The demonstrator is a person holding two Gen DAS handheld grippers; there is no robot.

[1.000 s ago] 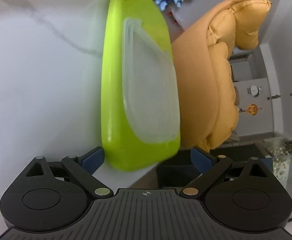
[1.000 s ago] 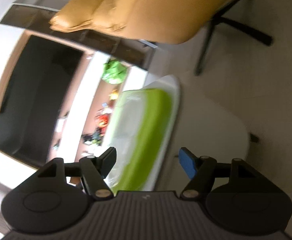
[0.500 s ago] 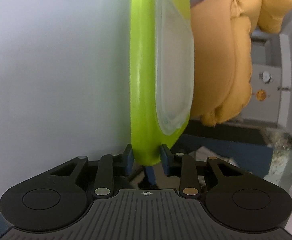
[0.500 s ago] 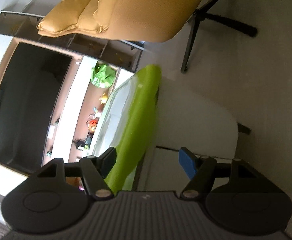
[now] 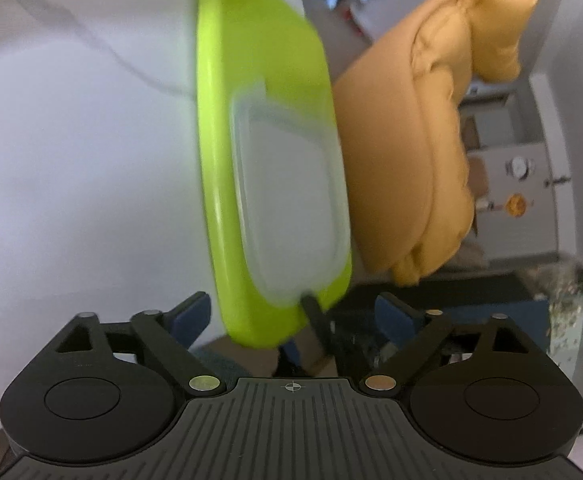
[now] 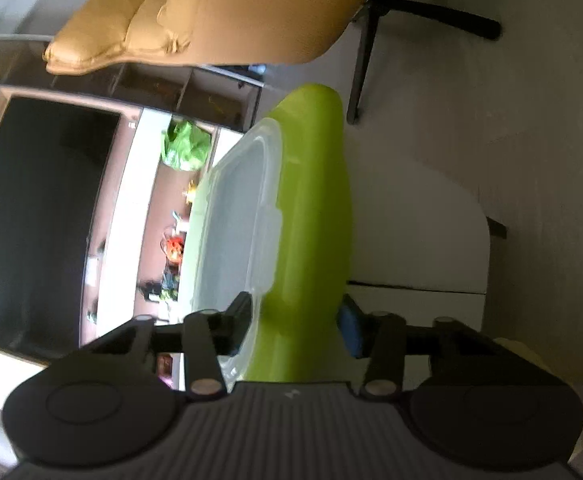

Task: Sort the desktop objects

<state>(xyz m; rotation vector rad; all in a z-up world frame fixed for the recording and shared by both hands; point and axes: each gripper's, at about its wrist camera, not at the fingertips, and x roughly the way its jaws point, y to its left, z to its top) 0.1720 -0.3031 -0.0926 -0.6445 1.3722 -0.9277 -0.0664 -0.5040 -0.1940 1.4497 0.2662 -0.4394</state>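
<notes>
A lime-green tray with a translucent plastic lid lying against its face stands on edge over the white table. My left gripper is open, its blue pads on either side of the tray's near corner without touching it. My right gripper is shut on the green tray and the clear lid together, one finger on each side. A dark finger of the right gripper shows on the tray's corner in the left wrist view.
A mustard-yellow padded chair stands right behind the tray; its dark legs rest on the pale floor. A dark screen and shelves with small items line the wall. The white table's rounded corner lies to the right.
My left gripper, shut on the tray's edge half a second ago, has opened and let go. My right gripper has closed on the tray and lid and now holds them.
</notes>
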